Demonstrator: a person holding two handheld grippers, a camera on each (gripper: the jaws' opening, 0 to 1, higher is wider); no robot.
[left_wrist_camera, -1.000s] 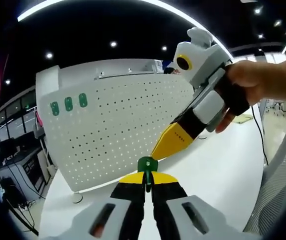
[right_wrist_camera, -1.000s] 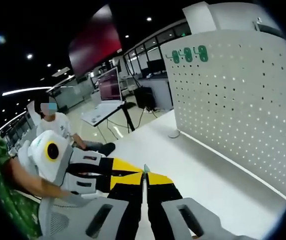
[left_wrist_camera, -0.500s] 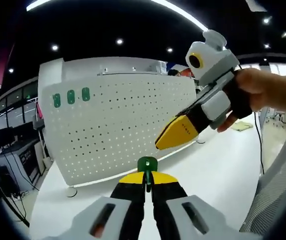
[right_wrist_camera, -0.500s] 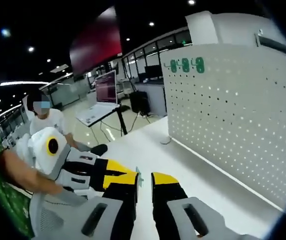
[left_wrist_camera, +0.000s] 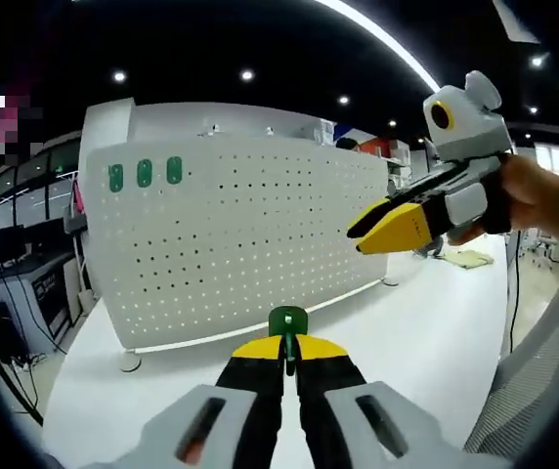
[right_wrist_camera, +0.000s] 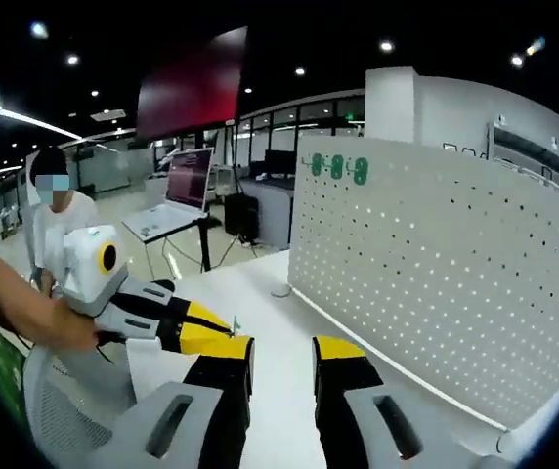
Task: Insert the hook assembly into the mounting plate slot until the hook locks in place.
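Observation:
My left gripper (left_wrist_camera: 288, 348) is shut on a small green hook (left_wrist_camera: 287, 320) that sticks up from its yellow tips, in front of the white perforated mounting plate (left_wrist_camera: 240, 244). Three green hooks (left_wrist_camera: 144, 174) hang at the plate's upper left. The right gripper (left_wrist_camera: 394, 226) hovers to the hook's upper right, held by a hand (left_wrist_camera: 543, 195). In the right gripper view my right gripper (right_wrist_camera: 281, 354) stands open with nothing between its fingers. The left gripper (right_wrist_camera: 187, 330) lies to its left, and the plate (right_wrist_camera: 426, 283) with its green hooks (right_wrist_camera: 336, 167) stands upright on the right.
The plate stands on a white table (left_wrist_camera: 426, 337). A grey mesh chair back (left_wrist_camera: 543, 391) is at the right edge. Beyond the table a seated person (right_wrist_camera: 57, 220) and a laptop on a stand (right_wrist_camera: 174, 200) sit among office desks.
My right gripper has opened and drawn away up and to the right of the green hook. The left gripper stays shut on the hook.

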